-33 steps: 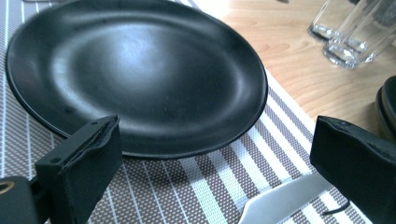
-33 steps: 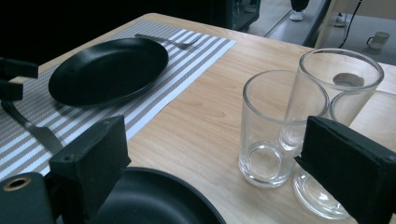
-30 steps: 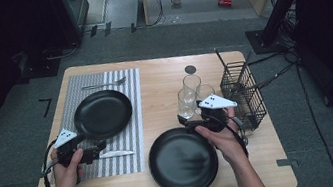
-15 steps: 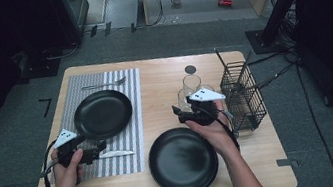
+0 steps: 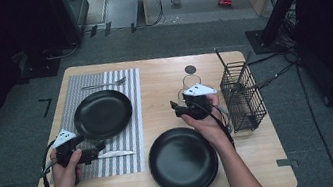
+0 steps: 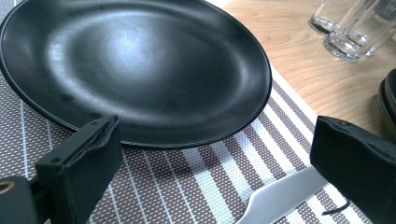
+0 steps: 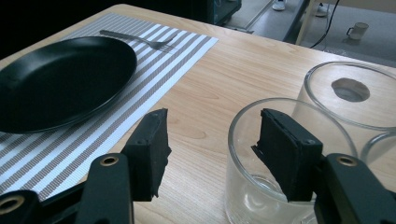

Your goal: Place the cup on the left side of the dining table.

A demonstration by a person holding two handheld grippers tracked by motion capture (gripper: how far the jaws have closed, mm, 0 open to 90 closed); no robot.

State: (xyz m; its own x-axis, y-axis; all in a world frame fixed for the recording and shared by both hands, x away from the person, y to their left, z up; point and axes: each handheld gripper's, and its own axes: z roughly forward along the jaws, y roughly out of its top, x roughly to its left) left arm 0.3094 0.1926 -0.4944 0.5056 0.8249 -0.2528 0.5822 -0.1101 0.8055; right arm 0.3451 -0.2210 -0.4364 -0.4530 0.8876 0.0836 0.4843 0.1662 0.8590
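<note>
Right gripper view: right gripper just closing, one pad inside the clear round glass, wall not yet pinched. Shifted leftward since earlier. Left gripper agape over ribbed striped placemat, beside glossy black plate.

The right gripper is now further left in the frame, its jaws closing, one inside the near glass.

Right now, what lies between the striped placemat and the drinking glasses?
In the right gripper view, only bare wooden table lies between the striped placemat and the glasses; nothing stands on that stretch.
</note>
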